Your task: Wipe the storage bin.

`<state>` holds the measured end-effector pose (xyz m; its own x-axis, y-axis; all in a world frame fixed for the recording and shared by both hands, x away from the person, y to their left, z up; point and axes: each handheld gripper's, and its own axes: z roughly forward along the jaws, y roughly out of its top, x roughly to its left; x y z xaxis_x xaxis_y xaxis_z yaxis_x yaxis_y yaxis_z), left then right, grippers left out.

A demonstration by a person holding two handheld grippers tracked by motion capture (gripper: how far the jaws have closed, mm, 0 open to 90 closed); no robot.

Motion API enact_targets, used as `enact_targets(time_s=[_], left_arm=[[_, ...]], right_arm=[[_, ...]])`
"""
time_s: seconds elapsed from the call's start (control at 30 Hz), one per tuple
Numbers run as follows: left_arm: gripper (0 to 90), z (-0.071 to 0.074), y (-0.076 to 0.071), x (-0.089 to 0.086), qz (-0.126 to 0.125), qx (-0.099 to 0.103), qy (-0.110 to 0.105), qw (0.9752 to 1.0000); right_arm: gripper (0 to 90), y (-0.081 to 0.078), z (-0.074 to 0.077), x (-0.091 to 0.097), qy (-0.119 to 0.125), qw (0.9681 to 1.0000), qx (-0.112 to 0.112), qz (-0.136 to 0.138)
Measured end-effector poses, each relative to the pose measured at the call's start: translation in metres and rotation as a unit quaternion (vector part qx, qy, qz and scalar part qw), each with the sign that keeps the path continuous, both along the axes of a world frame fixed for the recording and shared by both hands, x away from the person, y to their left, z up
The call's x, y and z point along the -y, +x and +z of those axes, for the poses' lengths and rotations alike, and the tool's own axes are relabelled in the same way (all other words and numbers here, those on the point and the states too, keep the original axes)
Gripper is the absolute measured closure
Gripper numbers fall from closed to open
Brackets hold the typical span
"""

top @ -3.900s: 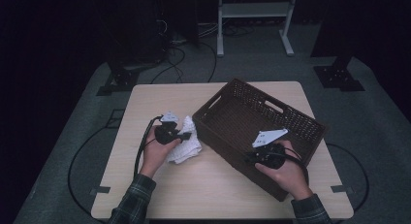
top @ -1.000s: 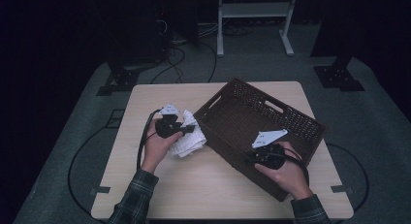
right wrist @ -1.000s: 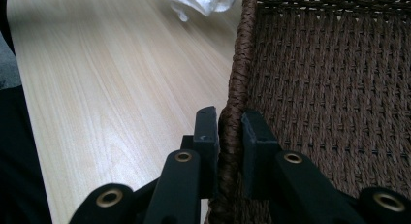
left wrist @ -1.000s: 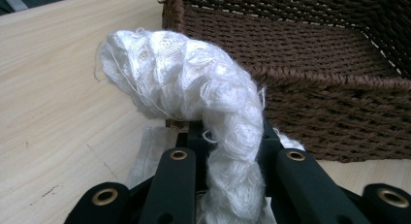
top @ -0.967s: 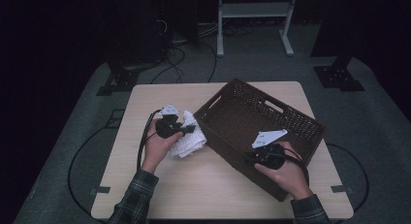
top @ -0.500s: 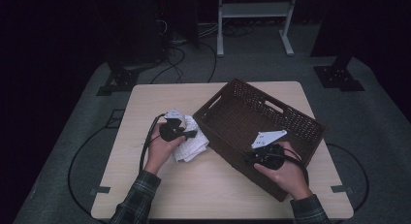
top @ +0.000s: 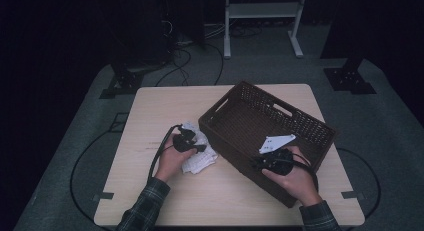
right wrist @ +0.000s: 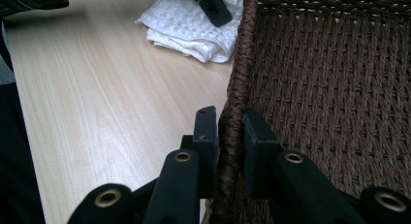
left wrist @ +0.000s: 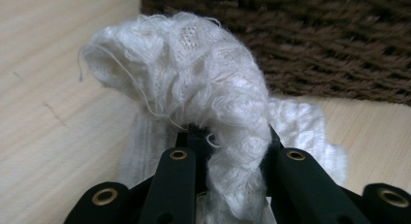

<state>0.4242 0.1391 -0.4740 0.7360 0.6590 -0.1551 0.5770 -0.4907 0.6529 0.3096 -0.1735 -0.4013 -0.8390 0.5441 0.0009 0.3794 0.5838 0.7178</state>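
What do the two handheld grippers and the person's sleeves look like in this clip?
Both the left gripper and the right gripper are black, each with two flat black jaws carrying brass-coloured rivets. A black cable trails from the left one. The right one bears a grey three-cornered plate on top. The sleeves are dark plaid.

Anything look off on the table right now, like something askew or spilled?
Nothing spilled or damaged. The brown woven basket sits skewed to the table edges, its near rim clamped by the right gripper. The white cloth is bunched, not flat, pinched in the left gripper beside the basket.
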Motion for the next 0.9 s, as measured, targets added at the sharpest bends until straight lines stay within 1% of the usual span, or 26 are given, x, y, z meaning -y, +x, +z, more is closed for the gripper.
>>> enact_targets(time_s=[0.13,0.2,0.27,0.3,0.43,0.57,0.7,0.87,0.9], left_arm=[[75.9,0.003,0.0,-0.002,-0.001,0.001,-0.008,1.0],[75.9,0.006,-0.001,-0.004,-0.001,0.005,-0.017,0.9998],[75.9,0.009,-0.002,-0.004,-0.002,0.007,-0.02,0.9998],[75.9,0.011,-0.003,-0.004,-0.001,0.009,-0.026,0.9996],[75.9,0.018,-0.005,-0.004,-0.006,0.016,-0.032,0.9993],[75.9,0.025,-0.008,-0.003,-0.009,0.02,-0.053,0.9984],[75.9,0.035,-0.011,-0.004,-0.014,0.029,-0.066,0.9973],[75.9,0.043,-0.014,-0.005,-0.015,0.036,-0.079,0.9961],[75.9,0.044,-0.014,-0.005,-0.017,0.038,-0.079,0.996]], right_arm=[[77.5,0.0,0.0,0.0,0.0,1.0,0.0,0.0],[77.5,0.0,0.0,0.0,0.0,1.0,0.001,0.0],[77.5,0.0,0.0,0.0,0.0,1.0,0.001,0.001],[77.5,0.0,0.0,0.0,0.0,1.0,0.001,0.0],[77.5,0.0,0.0,0.0,-0.001,1.0,0.003,0.001],[77.4,0.0,0.0,0.0,-0.001,1.0,0.003,0.001],[77.3,0.0,0.0,0.0,-0.001,1.0,0.002,0.001],[77.1,0.0,-0.001,0.0,-0.002,1.0,0.002,0.001],[77.1,0.0,-0.001,0.0,-0.002,1.0,0.002,0.001]])
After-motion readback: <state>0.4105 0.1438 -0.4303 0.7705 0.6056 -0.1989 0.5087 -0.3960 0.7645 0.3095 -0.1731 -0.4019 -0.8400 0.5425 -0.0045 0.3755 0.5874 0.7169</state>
